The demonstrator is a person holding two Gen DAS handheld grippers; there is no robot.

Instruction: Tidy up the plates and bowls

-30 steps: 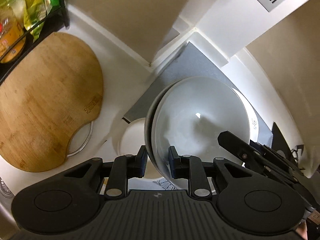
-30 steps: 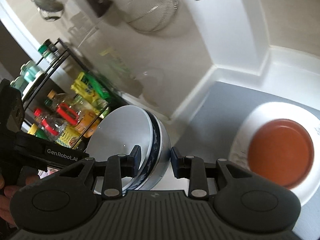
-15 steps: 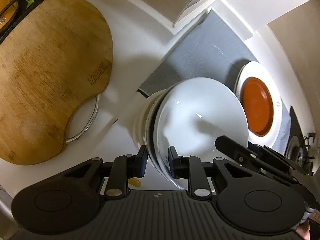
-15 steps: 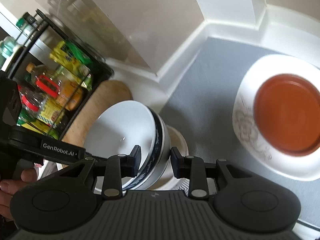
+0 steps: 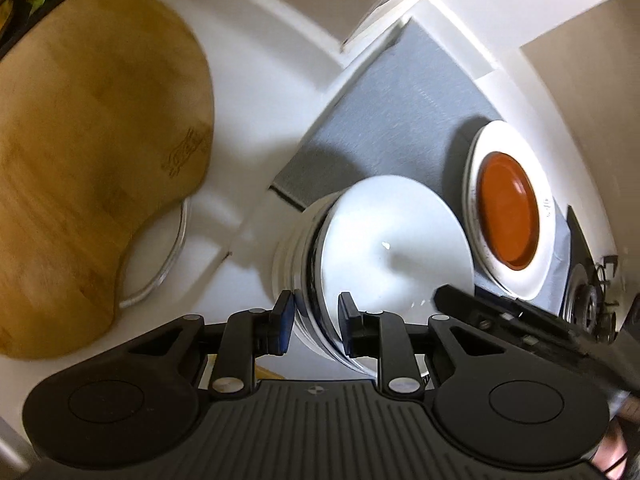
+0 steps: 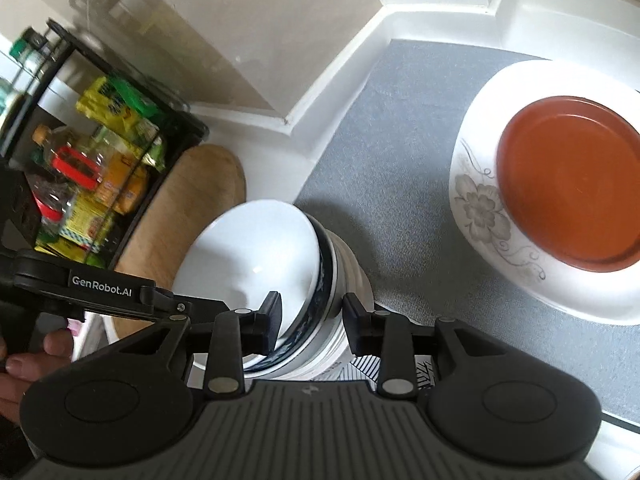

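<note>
**Two grippers on one stack of bowls**

The white bowl (image 5: 394, 240) sits on top of a stack, nested in a dark-rimmed bowl (image 6: 326, 276), and both rest in a ribbed white bowl (image 6: 352, 280) underneath. The stack stands at the near edge of the grey mat (image 5: 400, 120), partly over its left corner, on the white counter (image 5: 260, 120).

The left gripper (image 5: 314, 322) straddles the near rims, one finger outside the stack and one inside the top bowl; its jaws are set narrow, and whether they press the rims I cannot tell. The right gripper (image 6: 310, 320) comes in from the other side, its jaws a bit wider, the left finger inside the white bowl and the right finger standing just off the ribbed wall, so that one looks loose.

Further along the mat, towards its right edge, lies a white flowered plate (image 6: 480, 208) with a red-brown plate (image 6: 572, 180) on it, apart from the stack. Off the mat to the left, a wooden cutting board (image 5: 92, 160) lies on the counter. Behind it, against the wall, a black wire rack (image 6: 104, 152) holds bottles and packets.
</note>
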